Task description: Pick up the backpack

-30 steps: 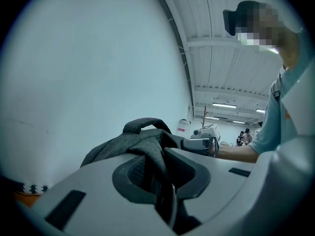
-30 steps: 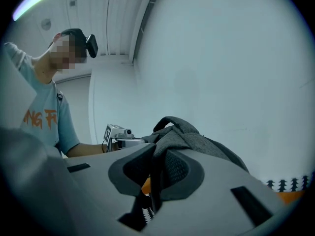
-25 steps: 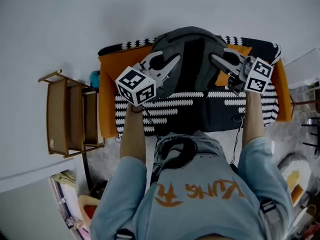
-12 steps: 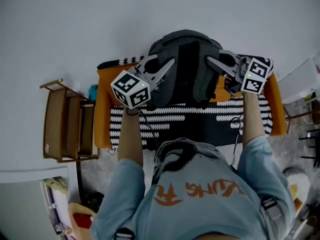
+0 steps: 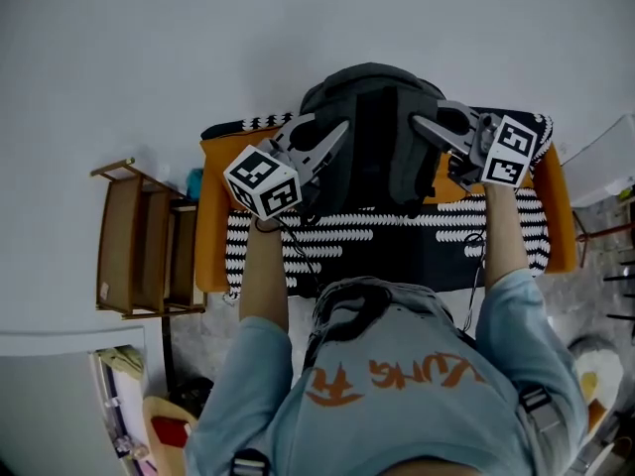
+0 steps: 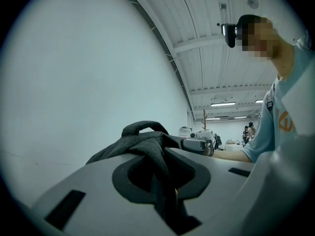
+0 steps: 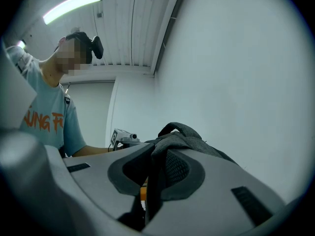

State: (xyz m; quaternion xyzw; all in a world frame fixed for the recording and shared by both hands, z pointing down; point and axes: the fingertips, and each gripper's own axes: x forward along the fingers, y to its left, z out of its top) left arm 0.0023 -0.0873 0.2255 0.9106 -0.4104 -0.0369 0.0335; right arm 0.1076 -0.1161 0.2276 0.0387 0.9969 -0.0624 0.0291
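One backpack point(image 5: 372, 82), left tongs point(image 5: 337, 135), right tongs point(image 5: 422, 125)

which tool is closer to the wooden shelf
Left. The left tool holds the backpack on the side facing the wooden shelf; the right tool holds its far side.

Grey backpack point(image 6: 140, 141) fabric tight between left gripper point(image 6: 165, 178) jaws
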